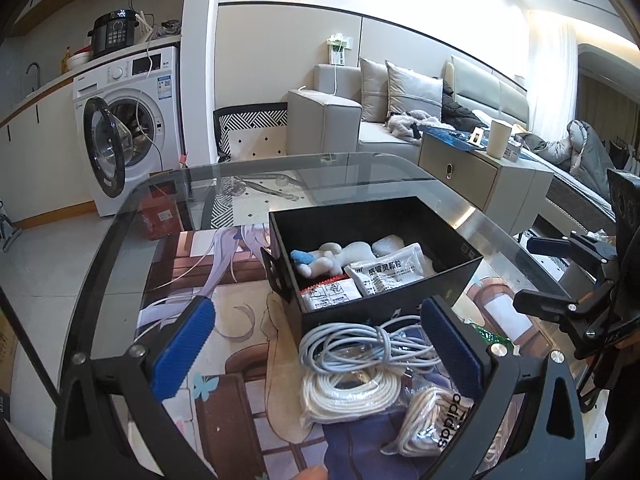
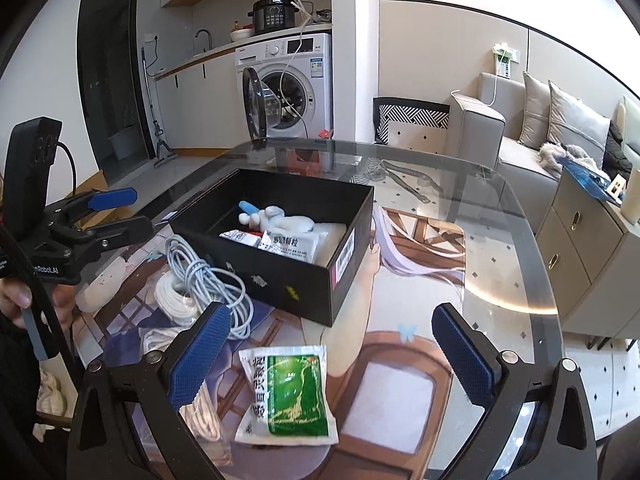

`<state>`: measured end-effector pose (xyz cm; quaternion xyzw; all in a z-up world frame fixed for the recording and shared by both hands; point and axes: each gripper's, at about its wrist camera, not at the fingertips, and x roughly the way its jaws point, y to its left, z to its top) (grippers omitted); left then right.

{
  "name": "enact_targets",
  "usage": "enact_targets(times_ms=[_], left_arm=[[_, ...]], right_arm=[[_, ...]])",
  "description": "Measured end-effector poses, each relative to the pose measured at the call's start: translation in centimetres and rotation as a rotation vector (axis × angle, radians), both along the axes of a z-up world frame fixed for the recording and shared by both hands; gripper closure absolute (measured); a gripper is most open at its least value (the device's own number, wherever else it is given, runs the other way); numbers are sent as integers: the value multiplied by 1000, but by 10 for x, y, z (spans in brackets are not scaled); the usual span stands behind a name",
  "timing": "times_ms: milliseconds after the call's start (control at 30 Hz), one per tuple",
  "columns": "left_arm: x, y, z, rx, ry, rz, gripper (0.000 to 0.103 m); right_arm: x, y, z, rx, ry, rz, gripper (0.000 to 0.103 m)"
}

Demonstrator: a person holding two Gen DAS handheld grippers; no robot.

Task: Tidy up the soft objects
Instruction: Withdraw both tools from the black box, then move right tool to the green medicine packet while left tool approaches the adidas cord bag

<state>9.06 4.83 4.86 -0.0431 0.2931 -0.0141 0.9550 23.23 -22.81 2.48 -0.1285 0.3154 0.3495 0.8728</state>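
A black box (image 1: 420, 304) (image 2: 280, 276) stands on the glass table. It holds a white plush toy (image 1: 336, 258) (image 2: 280, 220) and white sachets (image 1: 384, 274) (image 2: 292, 246). My left gripper (image 1: 320, 354) is open and empty, above a grey cable coil (image 1: 360, 344) (image 2: 208, 276) and a white cord coil (image 1: 348, 394) (image 2: 176, 300) just in front of the box. A bagged cord marked adidas (image 1: 436, 424) lies beside them. My right gripper (image 2: 332, 358) is open and empty, over a green and white sachet (image 2: 290, 394) on the table.
The glass table's edge (image 1: 280, 160) (image 2: 532, 240) curves around an illustrated mat (image 2: 420, 240). A washing machine (image 1: 128, 120) stands behind with its door open, a sofa (image 1: 380, 120) and a cabinet (image 2: 580, 248) to the right.
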Motion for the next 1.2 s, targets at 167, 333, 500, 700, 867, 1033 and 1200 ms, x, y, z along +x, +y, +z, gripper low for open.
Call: enact_targets(times_ms=[167,333,500,700,867,1033,1200], left_arm=[[-12,-7,2,11,-8,-11,0],[-19,-14,0,25,3,-21,0],[-27,-22,-2,34,11,-37,0],[-34,-31,-9,11,37,-52,0],[-38,-49,-19,21,66,-85,0],[-37,-64,-31,5,115,-92,0],[-32,-72,-40,-30,158,-72,0]], right_arm=[[-8,-7,-5,-6,13,-3,1],[-18,-10,-6,-26,22,7,1],[-27,-6,-8,-62,6,47,1],[-29,-4,-7,-69,7,54,1],[-31,-7,-5,-69,-2,60,1],[-30,-9,-6,-63,1,60,1],[-26,-11,-8,-58,13,56,1]])
